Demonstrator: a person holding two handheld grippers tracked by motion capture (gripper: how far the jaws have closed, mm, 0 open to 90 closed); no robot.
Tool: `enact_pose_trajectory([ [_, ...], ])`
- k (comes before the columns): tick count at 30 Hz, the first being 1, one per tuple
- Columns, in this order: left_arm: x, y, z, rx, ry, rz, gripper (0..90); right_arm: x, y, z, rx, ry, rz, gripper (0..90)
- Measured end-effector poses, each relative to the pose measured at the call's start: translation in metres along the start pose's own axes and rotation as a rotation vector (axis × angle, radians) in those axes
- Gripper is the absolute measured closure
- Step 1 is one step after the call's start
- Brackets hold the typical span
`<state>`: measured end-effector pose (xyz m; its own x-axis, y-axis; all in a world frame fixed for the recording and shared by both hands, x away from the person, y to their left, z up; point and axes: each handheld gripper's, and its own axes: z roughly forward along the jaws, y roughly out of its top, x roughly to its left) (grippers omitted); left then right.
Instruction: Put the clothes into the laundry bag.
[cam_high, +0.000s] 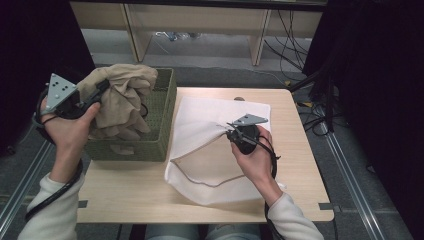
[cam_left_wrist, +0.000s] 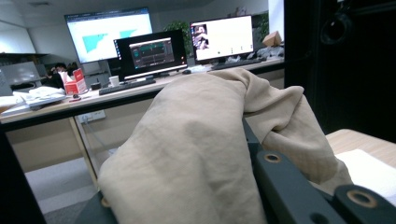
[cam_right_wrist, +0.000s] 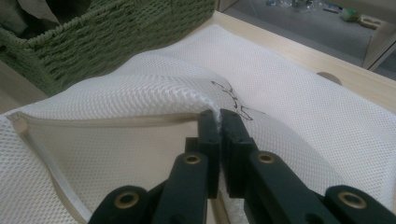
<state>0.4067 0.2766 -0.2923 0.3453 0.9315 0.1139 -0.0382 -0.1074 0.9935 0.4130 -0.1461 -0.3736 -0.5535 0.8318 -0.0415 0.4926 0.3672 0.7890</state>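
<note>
Close to the person, the right gripper (cam_high: 231, 129) is clenched on the top edge of a white mesh bag (cam_high: 210, 145). In the right gripper view the two black jaws pinch the mesh tight, right at the rim by the zipper (cam_right_wrist: 93, 120). The pinch lifts the rim, so the bag's mouth gapes open toward the person's left. The rest of the bag lies flat on the wooden table (cam_high: 300, 165).

There is bare table in front of the bag and along the right side, out to the table's right edge. The bag's left side is just beside a green woven basket (cam_high: 165, 115).

The basket sits on the table's left part, reaching the left edge. Above it, the left gripper (cam_high: 102, 87) holds up a bunched tan cloth (cam_high: 122, 100). Its jaws are clamped on the cloth, which hangs down into the basket. In the left gripper view the cloth (cam_left_wrist: 196, 140) drapes over the jaws and hides their tips.

Farther off, past the table, are a grey floor (cam_high: 210, 50), some cables (cam_high: 295, 30) and wooden shelf legs (cam_high: 135, 30).
</note>
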Motion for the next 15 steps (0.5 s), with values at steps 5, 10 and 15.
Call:
enact_pose_trajectory([
  [5, -0.005, 0.009, -0.012, -0.021, -0.029, -0.025, 82.3, -0.002, 0.001, 0.0, -0.013, -0.012, -0.04, 88.6],
  [10, -0.011, 0.014, -0.024, -0.03, -0.05, -0.01, 82.3, -0.002, 0.001, -0.001, -0.011, -0.015, -0.038, 88.6],
  [15, -0.015, 0.017, -0.032, -0.04, -0.059, -0.002, 82.2, -0.002, 0.001, -0.001, -0.013, -0.015, -0.041, 88.6],
])
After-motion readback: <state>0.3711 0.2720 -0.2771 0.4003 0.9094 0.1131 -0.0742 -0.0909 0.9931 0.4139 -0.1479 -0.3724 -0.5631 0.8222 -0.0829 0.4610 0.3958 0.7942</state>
